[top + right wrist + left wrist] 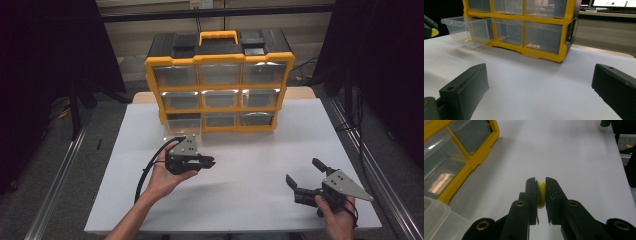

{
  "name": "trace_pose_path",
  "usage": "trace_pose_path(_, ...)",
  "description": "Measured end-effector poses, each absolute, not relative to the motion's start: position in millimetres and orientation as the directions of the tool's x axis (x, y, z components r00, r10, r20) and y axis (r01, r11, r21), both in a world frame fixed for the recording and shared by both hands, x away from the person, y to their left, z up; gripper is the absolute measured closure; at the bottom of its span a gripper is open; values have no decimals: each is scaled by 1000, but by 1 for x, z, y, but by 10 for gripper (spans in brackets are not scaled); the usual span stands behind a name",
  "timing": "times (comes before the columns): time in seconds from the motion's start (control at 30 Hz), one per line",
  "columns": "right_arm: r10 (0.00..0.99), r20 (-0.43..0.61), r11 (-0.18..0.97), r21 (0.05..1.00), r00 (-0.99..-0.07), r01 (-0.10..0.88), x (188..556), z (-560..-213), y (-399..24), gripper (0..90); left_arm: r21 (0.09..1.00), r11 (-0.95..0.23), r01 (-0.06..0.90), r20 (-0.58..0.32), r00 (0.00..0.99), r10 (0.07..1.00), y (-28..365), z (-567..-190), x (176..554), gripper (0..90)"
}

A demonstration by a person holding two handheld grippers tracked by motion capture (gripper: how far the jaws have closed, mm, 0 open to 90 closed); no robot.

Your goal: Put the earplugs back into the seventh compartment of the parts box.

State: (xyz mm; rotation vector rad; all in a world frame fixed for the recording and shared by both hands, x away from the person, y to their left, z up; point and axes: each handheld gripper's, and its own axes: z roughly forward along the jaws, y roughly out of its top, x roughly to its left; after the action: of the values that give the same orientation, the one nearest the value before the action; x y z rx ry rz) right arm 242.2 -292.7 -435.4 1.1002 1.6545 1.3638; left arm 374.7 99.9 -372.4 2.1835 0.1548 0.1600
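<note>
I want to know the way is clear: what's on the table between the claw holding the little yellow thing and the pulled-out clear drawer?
Nothing: in the high view, only bare white table lies between the left gripper and the open drawer.

Yellow drawer cabinet (220, 87) at white table's (240, 200) far edge; monitor (614, 3) behind.

Both hand-held tools are matte black: the left gripper (206, 163) and the right gripper (302, 176) each carry a grey three-cornered metal plate dotted with small screws. A black cable loops from the left one. Brass-ringed screw holes mark the blocky black fingers (532, 195). Forearms are bare, no sleeves
</note>
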Motion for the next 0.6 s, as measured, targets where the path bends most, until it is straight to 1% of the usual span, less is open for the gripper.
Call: trace_pose_path(0.6,925,-9,79,982,-380,169,243,-436,-292,6,866,-493,80,50,968,246,121,-351,379,813)
